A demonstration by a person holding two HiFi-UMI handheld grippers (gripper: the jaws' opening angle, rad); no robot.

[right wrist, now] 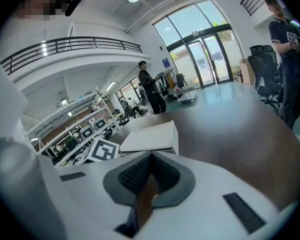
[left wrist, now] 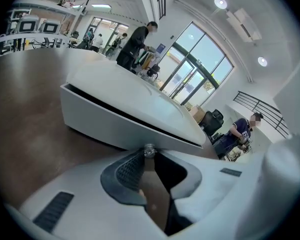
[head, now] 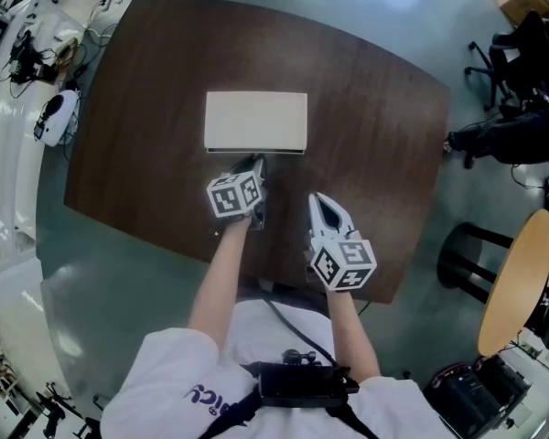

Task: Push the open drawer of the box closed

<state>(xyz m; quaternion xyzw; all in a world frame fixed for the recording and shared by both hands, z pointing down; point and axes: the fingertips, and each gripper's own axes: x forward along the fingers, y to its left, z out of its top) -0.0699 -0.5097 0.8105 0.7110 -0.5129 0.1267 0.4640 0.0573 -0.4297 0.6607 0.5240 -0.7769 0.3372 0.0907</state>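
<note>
Table: dark brown wooden table (head: 146, 108), rounded far edge; the box sits mid-top, both tools nearer the person.
Box: flat white rectangular box (head: 256, 117), lying flat w/ its drawer side toward the person.
Drawer: white drawer front (left wrist: 115, 121) fills the near face of the box; thin dark slit runs along its top edge. Looks almost in, can't tell if fully flush.
Knob: small silvery round knob (left wrist: 149, 150) at mid drawer front.
L tool: left gripper (head: 256, 167) is right at the box's near face. In left gripper view its jaws are together at the tips, and the tips sit against the knob. Can't tell whether it is only touching or pinching. Marker cube (head: 234, 195) sits behind it, at the wrist end.
R tool: right gripper (head: 322, 204) is over bare table, apart from the box, to the right of and behind the L tool. Jaws are together w/ nothing between them, only table showing through.
Bkgd: person in dark clothes (left wrist: 135, 44) stands beyond the box; another is seated (left wrist: 242, 131) far right.
</note>
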